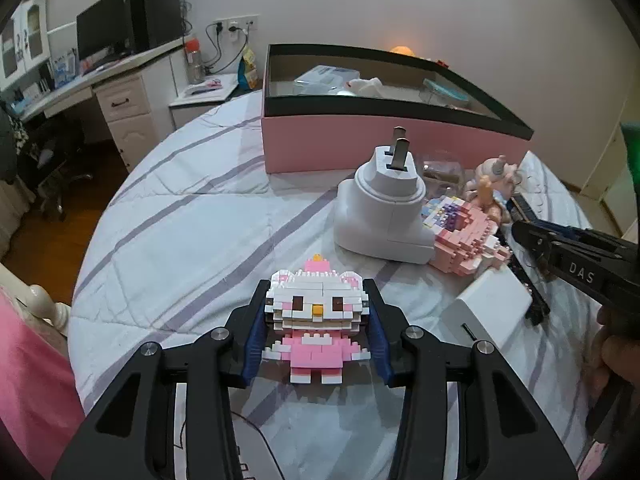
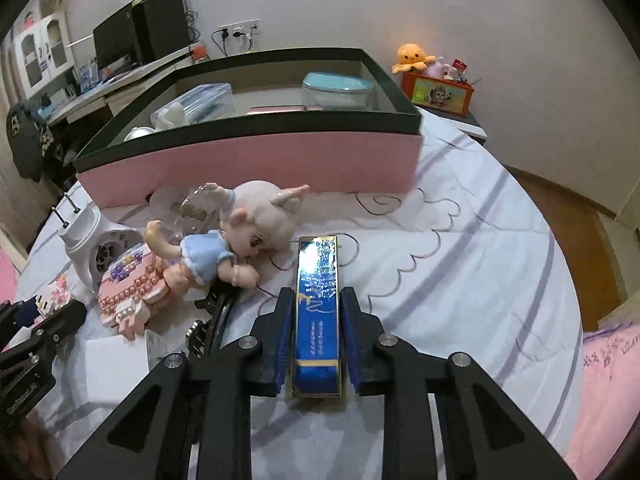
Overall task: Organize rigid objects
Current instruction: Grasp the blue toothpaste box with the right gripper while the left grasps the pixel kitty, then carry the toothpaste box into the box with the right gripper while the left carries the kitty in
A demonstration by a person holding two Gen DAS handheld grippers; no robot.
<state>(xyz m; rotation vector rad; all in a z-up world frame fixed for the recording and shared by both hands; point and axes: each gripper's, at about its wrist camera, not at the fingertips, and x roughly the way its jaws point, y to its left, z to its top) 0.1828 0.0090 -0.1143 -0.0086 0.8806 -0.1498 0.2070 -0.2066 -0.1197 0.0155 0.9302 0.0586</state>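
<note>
A brick-built cat figure, white head over a pink dress, stands on the quilt between the blue pads of my left gripper, which is shut on its head. My right gripper is shut on a long, shiny blue box that lies lengthwise on the bed. The pink storage box with a black rim stands behind both and holds several items. In the left wrist view the right gripper shows at the right edge.
Between the grippers lie a white plug adapter, a pink brick build, a doll in a blue dress, a flat white box and a black toothed object. A desk stands at the far left.
</note>
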